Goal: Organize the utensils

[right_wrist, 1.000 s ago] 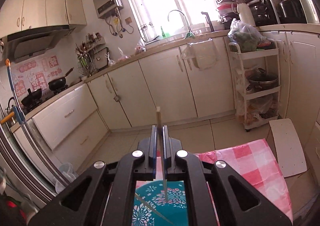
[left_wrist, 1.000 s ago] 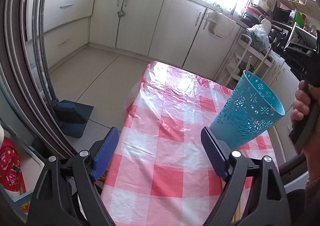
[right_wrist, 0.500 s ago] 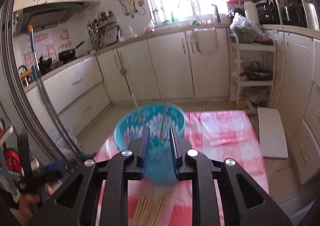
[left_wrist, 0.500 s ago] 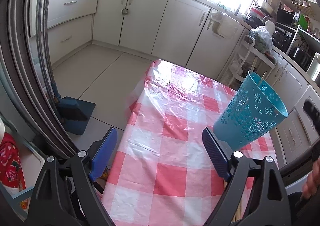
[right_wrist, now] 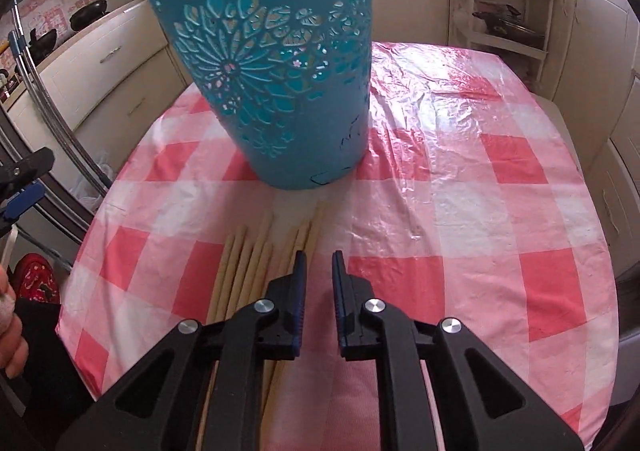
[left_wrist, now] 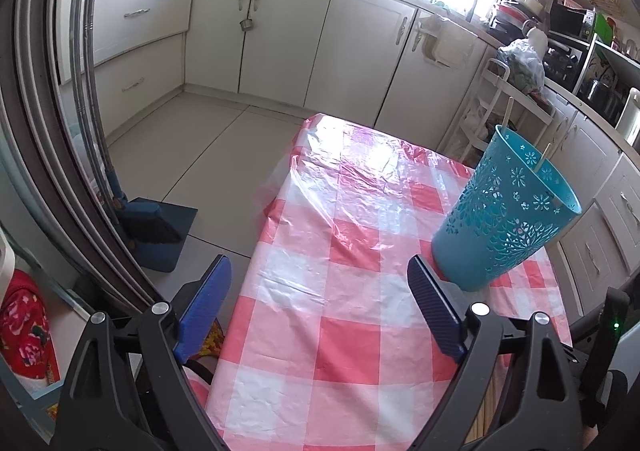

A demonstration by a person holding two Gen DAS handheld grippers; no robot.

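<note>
the right gripper (right_wrist: 319, 257) hung over the checked tablecloth (right_wrist: 460, 211) with its jaws just narrowing to a slim empty gap, while the chopsticks (right_wrist: 256, 255) lay just at its 9 o'clock, long axes running toward 12 o'clock at the blue holder (right_wrist: 276, 83). the left gripper (left_wrist: 320, 287) stood wide and empty, farther off; only its view showed two sticks already standing in the holder

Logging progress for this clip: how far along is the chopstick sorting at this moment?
Partly done. Two chopsticks already stand in the blue holder. Nothing is in hand: the right gripper has a narrow empty gap and sits over the chopsticks on the tablecloth, its jaws having just been closing; the left gripper is wide open and empty. That whole bundle is left.
</note>
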